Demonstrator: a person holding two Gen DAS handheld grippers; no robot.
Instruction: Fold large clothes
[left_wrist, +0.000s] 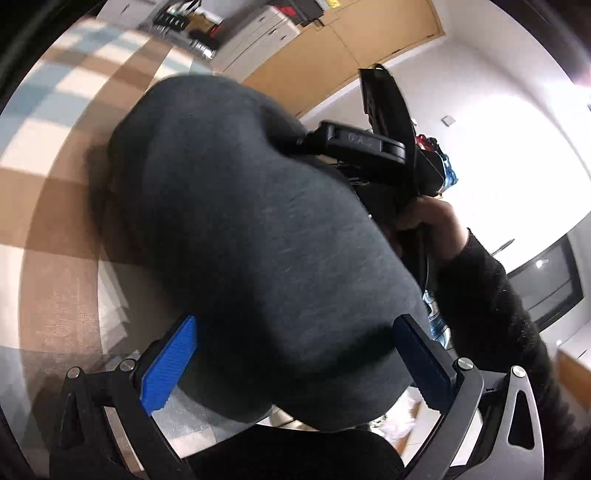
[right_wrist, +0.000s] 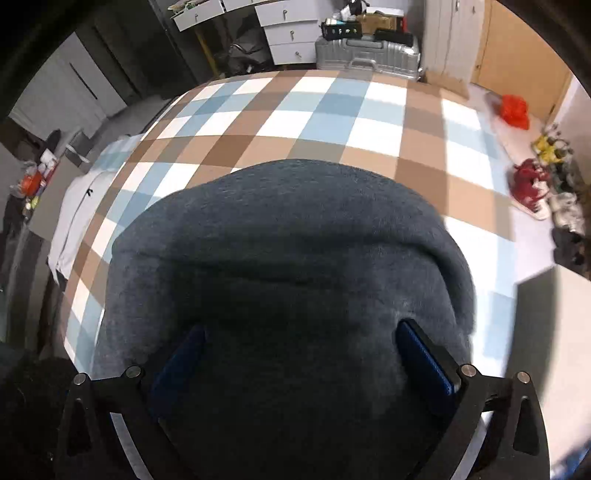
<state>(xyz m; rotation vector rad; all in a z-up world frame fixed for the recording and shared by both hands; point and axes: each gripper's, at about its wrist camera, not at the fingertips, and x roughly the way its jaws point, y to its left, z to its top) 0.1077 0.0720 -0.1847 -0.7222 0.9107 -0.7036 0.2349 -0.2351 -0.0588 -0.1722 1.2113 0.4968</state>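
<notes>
A dark grey garment (left_wrist: 251, 229) fills the middle of both wrist views, bulging up as a thick rounded fold over the checked bedspread (right_wrist: 303, 122). Seen from the left wrist, the left gripper (left_wrist: 295, 362) has its two blue pads (left_wrist: 170, 365) spread wide, one on each side of the cloth, and the garment passes between them. The pads stand at the cloth's edges; whether they press it or merely flank it cannot be told, though the jaws are clearly apart.

From the right wrist, the right gripper (right_wrist: 303, 362) stands the same way: its blue pads (right_wrist: 424, 358) are set wide, with the garment heaped between and over them, the left pad half sunk in shadow under the fabric. Again the jaws are apart with cloth between them, and a firm pinch cannot be made out.

The garment lies on the bedspread near its close edge, its far rounded fold reaching toward the middle of the checks. Beyond the garment in the left view, the other gripper's black body shows, held by a hand (left_wrist: 432, 221) in a dark sleeve (left_wrist: 491, 302).

Past the far edge of the bedspread stand a silver suitcase (right_wrist: 369, 55) and white drawers (right_wrist: 291, 33). To the right of the bedspread, shoes (right_wrist: 532, 184) and a red bag (right_wrist: 513, 110) lie on the floor.
</notes>
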